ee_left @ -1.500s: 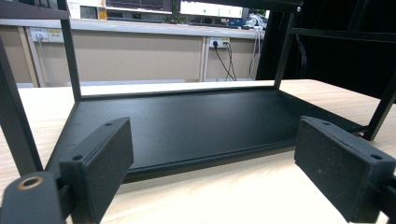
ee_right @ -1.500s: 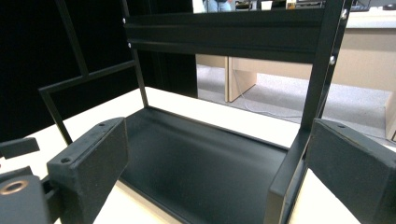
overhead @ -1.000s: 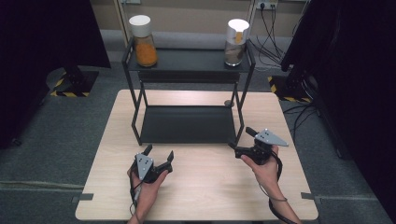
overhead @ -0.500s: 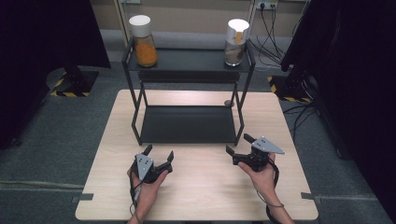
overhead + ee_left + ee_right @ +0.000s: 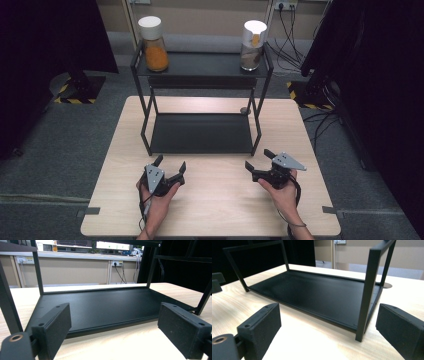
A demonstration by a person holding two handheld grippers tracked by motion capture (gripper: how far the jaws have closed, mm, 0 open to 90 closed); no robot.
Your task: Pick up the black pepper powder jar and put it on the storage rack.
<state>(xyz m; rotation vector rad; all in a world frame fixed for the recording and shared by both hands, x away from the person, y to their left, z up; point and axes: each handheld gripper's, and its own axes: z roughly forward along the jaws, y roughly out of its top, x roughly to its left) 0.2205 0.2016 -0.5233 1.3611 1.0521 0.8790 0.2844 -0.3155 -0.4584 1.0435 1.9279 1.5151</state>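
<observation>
Rack (image 5: 201,132) stands just ahead of both grippers. Left gripper (image 5: 170,168) and right gripper (image 5: 259,160) rest on table (image 5: 220,210), jaws apart, empty.

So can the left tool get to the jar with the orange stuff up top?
Probably yes: the left tool is open and holds nothing, and the orange-filled jar stands in the open on the rack's top shelf.

The high view looks forward and down over the whole table (image 5: 215,210). Both gripper views sit low near the tabletop, facing the black rack (image 5: 200,132) close up; all three share its lower shelf (image 5: 100,307).
</observation>
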